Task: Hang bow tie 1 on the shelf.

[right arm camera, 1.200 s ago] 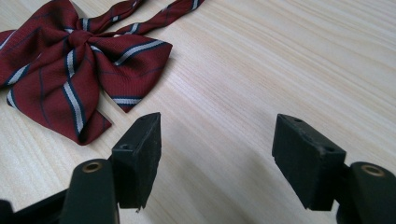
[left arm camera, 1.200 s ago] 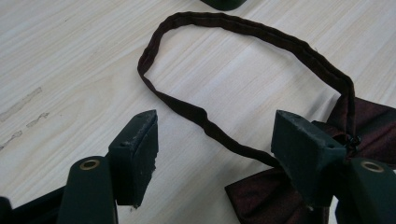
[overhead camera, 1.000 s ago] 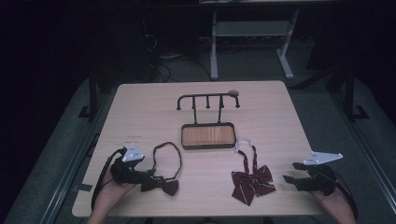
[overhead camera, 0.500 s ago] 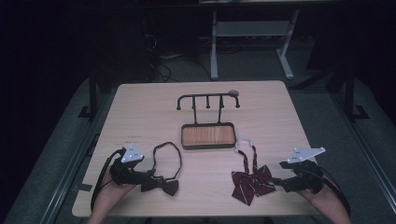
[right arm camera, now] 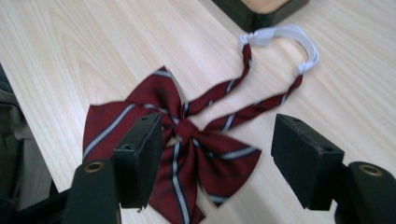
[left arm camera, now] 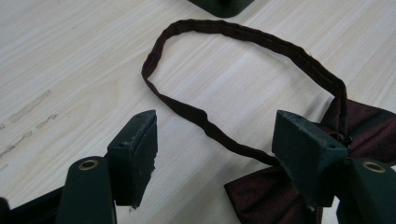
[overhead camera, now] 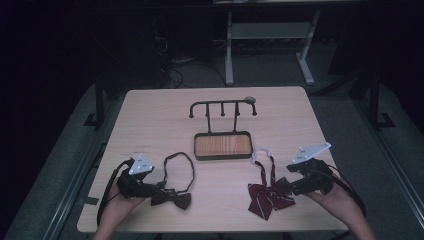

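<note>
A dark maroon bow tie (overhead camera: 172, 198) with a loop strap (left arm camera: 243, 39) lies at the front left of the table. My left gripper (overhead camera: 156, 190) rests by its left end, open; in the left gripper view (left arm camera: 215, 154) the strap runs between the jaws, apart from the pads. A red striped bow tie (overhead camera: 270, 196) with a white elastic band (right arm camera: 285, 35) lies at the front right. My right gripper (overhead camera: 284, 187) hovers at its right wing, open. Its jaws have just been closing slightly. In the right gripper view (right arm camera: 217, 154) the bow's knot lies below the gap, unpinched.
A black hook rack (overhead camera: 222, 105) stands mid-table on a wood-lined tray base (overhead camera: 222, 146), just behind both ties. The table's front edge (overhead camera: 210, 231) is close to both hands. A white desk frame (overhead camera: 270, 35) stands on the floor beyond.
My right gripper has moved left and lifted, from the table's right edge to the striped bow tie. The left gripper and both ties have stayed put.
</note>
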